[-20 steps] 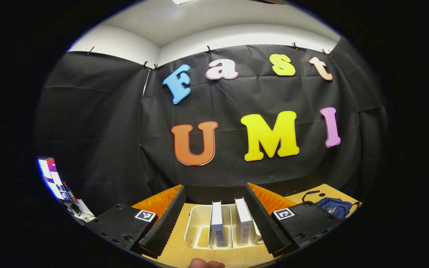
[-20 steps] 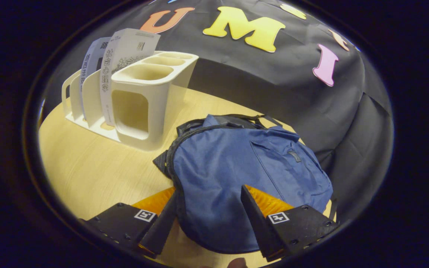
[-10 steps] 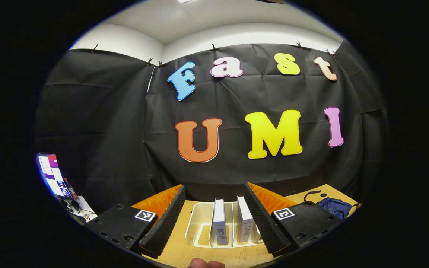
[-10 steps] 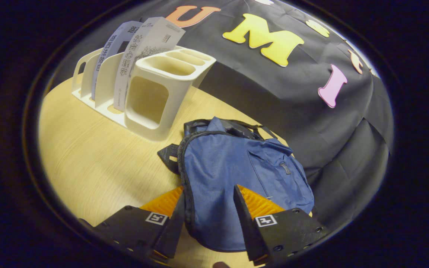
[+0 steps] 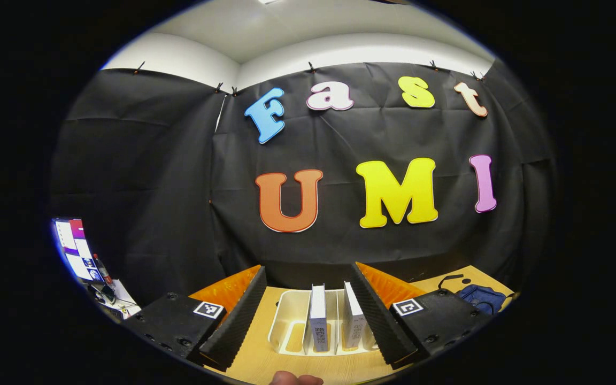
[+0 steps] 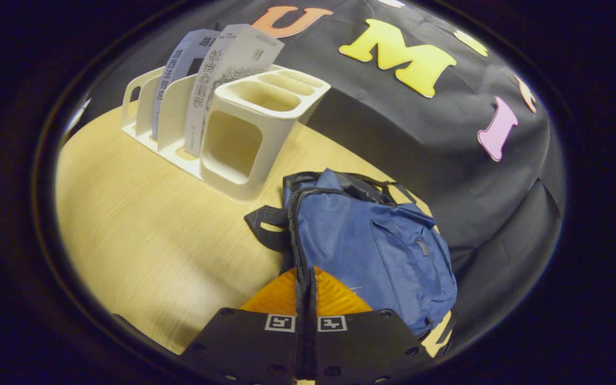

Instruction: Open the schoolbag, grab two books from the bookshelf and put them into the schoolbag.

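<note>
In the right gripper view, we noted the right hand-held gripper (image 6: 306, 289) at 6 o'clock with its fingers drawn together, pinching the zipped edge of the blue schoolbag (image 6: 372, 248). The bag lay flat on the wooden worktop (image 6: 137, 224), its body spreading toward 4 o'clock, a black strap loop at its left edge. Beyond it, toward 11 o'clock, stood the white bookshelf (image 6: 233, 133), near the bag but apart from it. Two books (image 6: 217, 69) stood tilted in its slots, with the open pen compartments at the end nearest the bag.

In the left gripper view, we recorded the left hand-held gripper (image 5: 308, 313) at 6 o'clock, fingers set wide apart and clear of everything. A fingertip (image 5: 294, 379) of the person showed at the bottom edge. Between the fingers and farther off sat the bookshelf (image 5: 292, 326) on the worktop (image 5: 257, 358), the two books (image 5: 318, 321) upright in neighbouring slots, spines facing us. The schoolbag (image 5: 480, 297) lay at 4 o'clock, well apart from the shelf. A lit screen (image 5: 72, 248) stood at 8 o'clock, off the worktop.
</note>
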